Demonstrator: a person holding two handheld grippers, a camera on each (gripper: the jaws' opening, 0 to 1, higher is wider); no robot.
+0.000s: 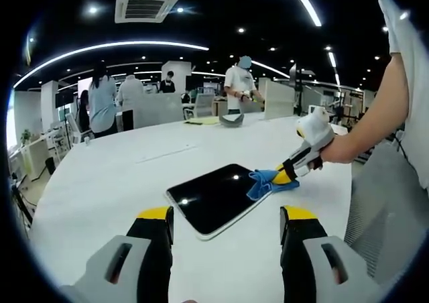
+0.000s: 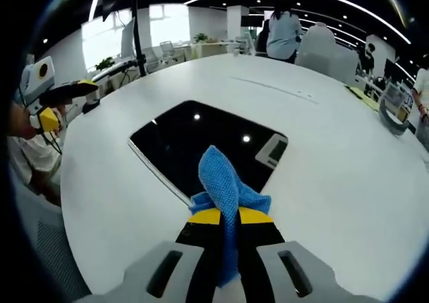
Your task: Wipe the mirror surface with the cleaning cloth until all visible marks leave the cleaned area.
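Mirror (image 1: 218, 197), a dark rectangular panel with rounded corners and a thin pale edge, lies flat on the wide white tabletop (image 1: 100, 182), and its glossy face reflects small bright ceiling lights. In the right gripper view the mirror (image 2: 194, 145) sits just ahead of the right tool (image 2: 224, 216), whose yellow-tipped jaws are pressed together on a blue cleaning cloth (image 2: 224, 189); the cloth's free end lies over the mirror's near edge. In the left gripper view that same right tool (image 1: 288, 175), held in a person's hand (image 1: 335, 149), meets the mirror at its far right corner, with the cloth (image 1: 265, 181) touching the glass there. The left tool (image 1: 228, 226) hangs close to the mirror's near edge, its jaws spread wide apart and holding nothing. People stand among desks well beyond the tabletop.
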